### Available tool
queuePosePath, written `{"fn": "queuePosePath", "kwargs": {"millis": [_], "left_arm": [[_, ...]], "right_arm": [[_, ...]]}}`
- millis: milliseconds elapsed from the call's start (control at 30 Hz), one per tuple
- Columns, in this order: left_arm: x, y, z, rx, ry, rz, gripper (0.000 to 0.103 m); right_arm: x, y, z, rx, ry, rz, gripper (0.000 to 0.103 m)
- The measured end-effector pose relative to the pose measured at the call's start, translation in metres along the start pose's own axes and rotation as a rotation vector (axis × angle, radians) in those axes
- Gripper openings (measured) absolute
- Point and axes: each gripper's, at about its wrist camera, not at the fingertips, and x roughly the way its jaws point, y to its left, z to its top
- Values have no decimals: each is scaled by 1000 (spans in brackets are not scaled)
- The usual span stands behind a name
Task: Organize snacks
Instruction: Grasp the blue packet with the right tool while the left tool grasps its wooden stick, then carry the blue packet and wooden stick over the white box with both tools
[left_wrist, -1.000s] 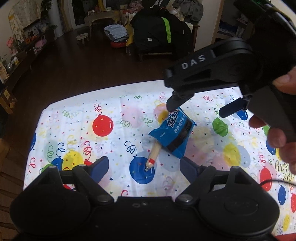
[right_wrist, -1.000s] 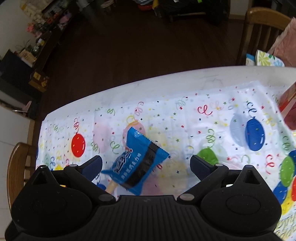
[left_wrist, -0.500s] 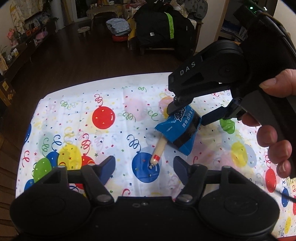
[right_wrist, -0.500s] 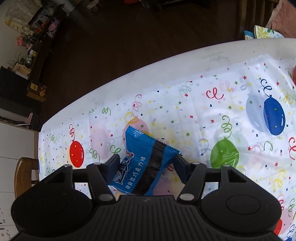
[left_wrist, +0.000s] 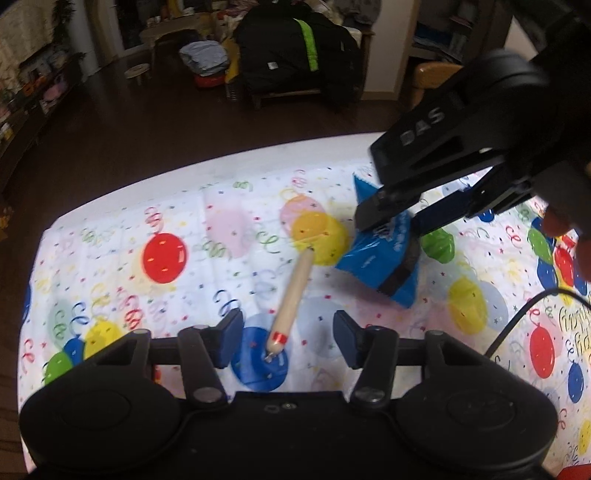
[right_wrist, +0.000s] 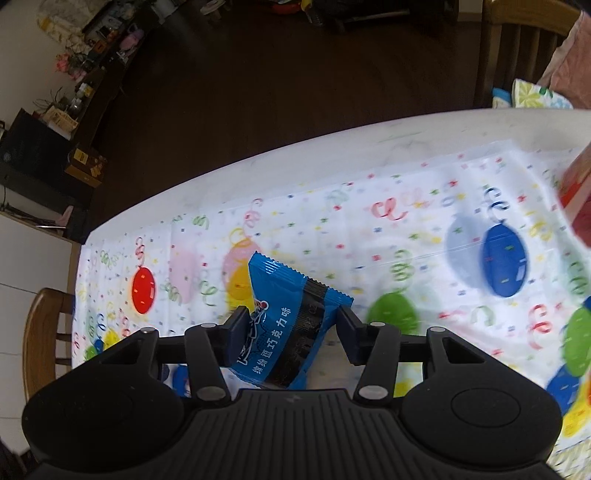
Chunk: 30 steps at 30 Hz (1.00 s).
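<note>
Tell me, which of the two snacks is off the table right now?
The blue snack packet, pinched between the right gripper fingers. The sausage stick lies on the balloon tablecloth, in front of the open left gripper.

Lived-in home, living and dining room in one. Dark wood floor (left_wrist: 110, 133). Worktop (right_wrist: 295, 155) is a white dining table under a party cloth (left_wrist: 207, 236) printed with balloons and streamers. Wooden chairs (right_wrist: 40, 332) drawn up at its sides. Across the room: black jacket (left_wrist: 295, 51) with a bright green stripe heaped over a seat, folded clothes (left_wrist: 203, 55), small round stool (left_wrist: 137, 70). Low shelf (right_wrist: 85, 74) along the wall, crowded with flowers, boxes and knick-knacks.
</note>
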Motion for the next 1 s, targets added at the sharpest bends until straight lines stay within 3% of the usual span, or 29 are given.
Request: {"fn": "queuePosePath", "kwargs": {"millis": [300,500,1000], "left_arm": [[15,-4,2,-10,16,-30,31],[15,1,3,-49,16,-21,9],[-26,9,0,-107,10,-20,8]], "right_arm": [[-8,-12,-6,-37,10,-4,51],[-10,-11,-10,-43,17,11,51],[-51,-11,-28,-92,-3,4,51]]}}
